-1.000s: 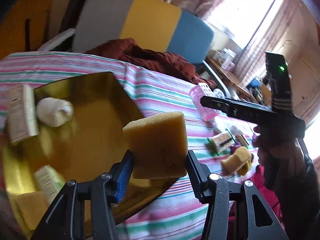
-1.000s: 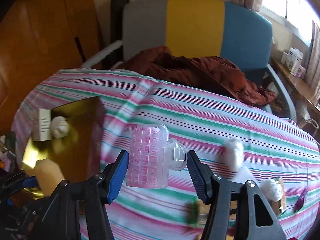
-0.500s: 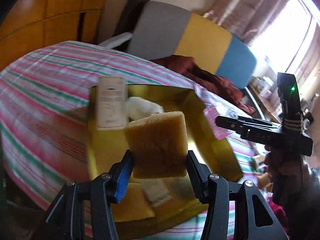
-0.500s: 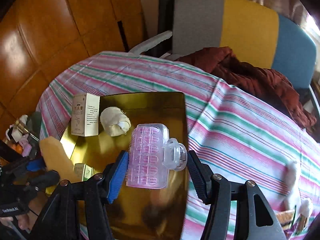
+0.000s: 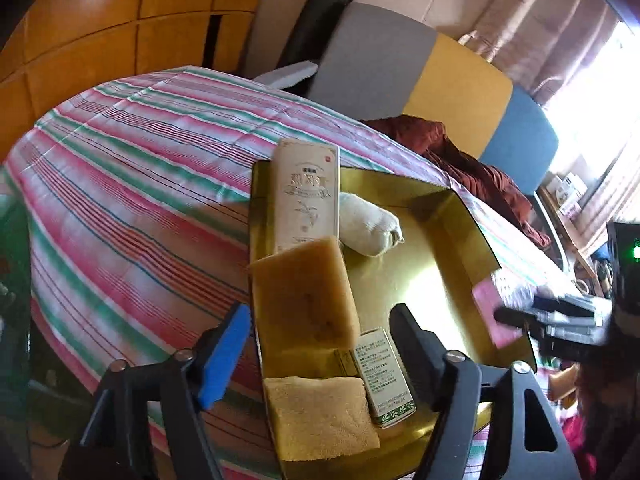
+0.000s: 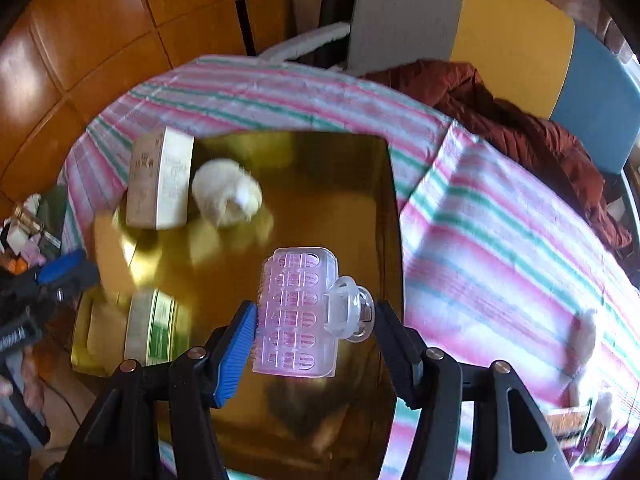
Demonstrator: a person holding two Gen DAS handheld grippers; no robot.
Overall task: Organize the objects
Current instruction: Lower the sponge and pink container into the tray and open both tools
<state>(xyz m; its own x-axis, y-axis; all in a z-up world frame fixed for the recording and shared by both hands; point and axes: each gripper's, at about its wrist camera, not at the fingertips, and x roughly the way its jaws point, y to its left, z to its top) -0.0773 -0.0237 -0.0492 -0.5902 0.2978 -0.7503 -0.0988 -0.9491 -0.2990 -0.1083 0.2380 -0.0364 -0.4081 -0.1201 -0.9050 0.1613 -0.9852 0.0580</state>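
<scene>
Yellow sponge (image 5: 306,294) between opening left tongs (image 5: 320,342), over gold tray (image 5: 432,256).

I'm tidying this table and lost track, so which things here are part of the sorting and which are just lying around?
Part of the job: gold tray, sponge dropping from the opening left gripper, pink hair roller in the right gripper, tall box, cloth roll.

Lying about: striped tablecloth, chair, red garment.

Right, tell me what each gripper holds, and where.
Right gripper: pink hair roller, clamped across its sides. Left gripper: jaws opening, clear of the sponge between them.
</scene>
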